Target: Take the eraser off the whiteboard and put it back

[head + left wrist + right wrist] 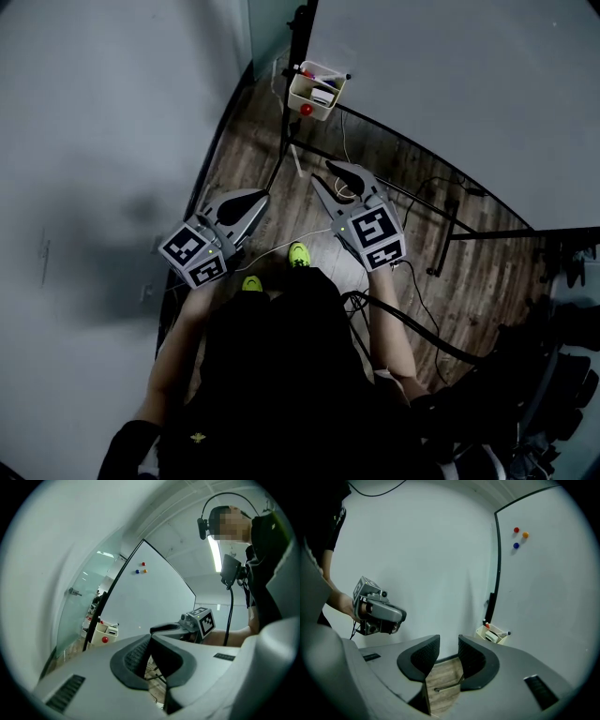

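A whiteboard (450,84) stands at the upper right on a black stand. A white basket (317,91) hangs at its lower left corner and holds markers and a small white-and-dark block that may be the eraser (490,637). My left gripper (261,197) is held low beside the grey wall, its jaws meeting at the tips with nothing in them (150,638). To its right, my right gripper (336,171) points at the basket from a distance. Its jaws stand apart (449,640) with only wooden floor showing between them.
Red, orange and blue magnets (516,529) sit high on the board, and a red magnet (307,110) sticks to the basket's front. The stand's black legs (441,225) and cables (422,314) cross the wooden floor. A grey wall (103,141) closes the left side.
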The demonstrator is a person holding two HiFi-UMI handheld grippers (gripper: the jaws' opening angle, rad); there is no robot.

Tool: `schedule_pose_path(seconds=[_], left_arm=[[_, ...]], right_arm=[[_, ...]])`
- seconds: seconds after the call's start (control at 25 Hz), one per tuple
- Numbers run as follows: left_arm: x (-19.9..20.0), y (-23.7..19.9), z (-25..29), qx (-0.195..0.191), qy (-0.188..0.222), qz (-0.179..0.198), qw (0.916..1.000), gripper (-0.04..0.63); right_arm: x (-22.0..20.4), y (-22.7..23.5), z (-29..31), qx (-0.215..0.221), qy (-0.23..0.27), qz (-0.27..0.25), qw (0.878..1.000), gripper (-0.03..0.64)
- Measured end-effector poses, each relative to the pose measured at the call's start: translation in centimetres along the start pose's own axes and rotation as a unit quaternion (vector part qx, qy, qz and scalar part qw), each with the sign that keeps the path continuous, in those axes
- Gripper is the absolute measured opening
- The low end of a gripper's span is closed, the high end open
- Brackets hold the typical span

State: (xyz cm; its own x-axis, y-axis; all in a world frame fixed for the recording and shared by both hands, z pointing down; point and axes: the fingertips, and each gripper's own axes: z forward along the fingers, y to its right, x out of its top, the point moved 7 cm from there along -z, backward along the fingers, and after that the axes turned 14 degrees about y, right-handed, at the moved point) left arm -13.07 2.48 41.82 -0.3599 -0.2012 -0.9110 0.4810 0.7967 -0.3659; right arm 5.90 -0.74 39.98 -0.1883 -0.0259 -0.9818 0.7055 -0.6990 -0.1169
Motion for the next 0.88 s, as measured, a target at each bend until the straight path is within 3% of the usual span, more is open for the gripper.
schedule_pose_path(seconds=[0.32,0.88], left_arm=[[1.1,1.8,-3.0,-0.037,0.001,-0.004,0.9993,0.026],[0.6,3.9,-9.0,-0.091,-0.016,-0.034,0.9951,0.026]], right_arm=[[2.1,-4.9,-1.2,-0.011,-0.001,-0.016,1.000,0.066],[1.2,-14.6,-3.1,-0.041,-0.026,0.012,0.999,0.029]])
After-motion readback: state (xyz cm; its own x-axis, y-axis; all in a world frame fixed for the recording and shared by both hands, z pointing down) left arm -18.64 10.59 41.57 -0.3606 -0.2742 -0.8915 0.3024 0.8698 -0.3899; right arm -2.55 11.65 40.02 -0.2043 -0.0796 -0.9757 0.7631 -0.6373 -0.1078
